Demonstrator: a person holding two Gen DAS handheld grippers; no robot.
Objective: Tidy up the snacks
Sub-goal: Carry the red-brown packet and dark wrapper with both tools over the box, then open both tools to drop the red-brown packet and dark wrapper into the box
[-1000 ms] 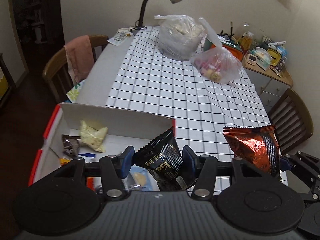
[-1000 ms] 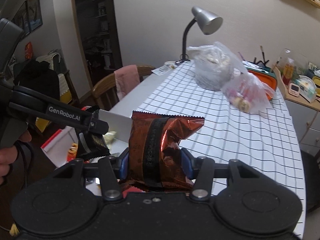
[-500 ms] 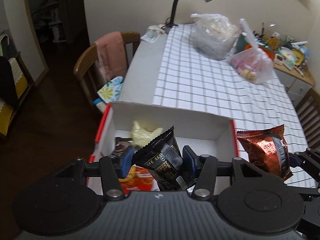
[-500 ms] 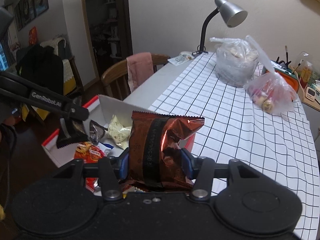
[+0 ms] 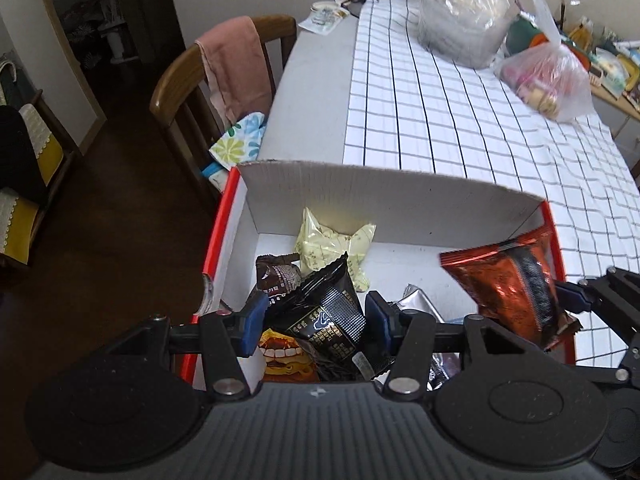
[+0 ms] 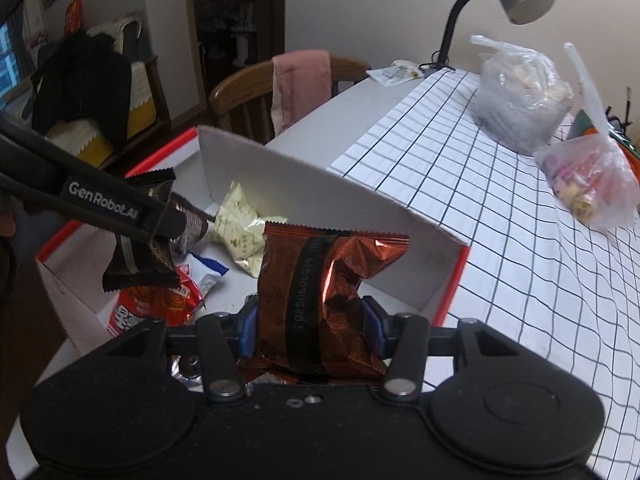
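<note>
- Left wrist view: the left gripper (image 5: 314, 322) is pinching a black snack packet (image 5: 324, 312) between its blue pads, holding it over the near-left part of the red-edged cardboard box (image 5: 384, 196), probably so that it can drop among the snacks lying there.
- Right wrist view: the right gripper (image 6: 312, 330) is clamping a crumpled copper-red foil packet (image 6: 320, 304) by its lower half, upright, above the box's near-right corner; this grip is leaving the top edge free and the packet clear of the wall.
- Inside the box, a pale yellow-green packet (image 5: 334, 246) is resting against the far wall, a dark brown wrapper (image 5: 278, 276) is lying just beside it, and an orange packet with printed teeth (image 5: 282, 356) and a silver foil piece (image 5: 416, 300) are sitting nearer the grippers.
- Both packets are hanging above the box floor, apparently not yet released; the two tongs are working side by side, so each seems to be keeping to its own half.
- Behind the box, two tied plastic bags (image 5: 460, 28) are standing on the checked tablecloth (image 5: 440, 120), well apart from the work.
</note>
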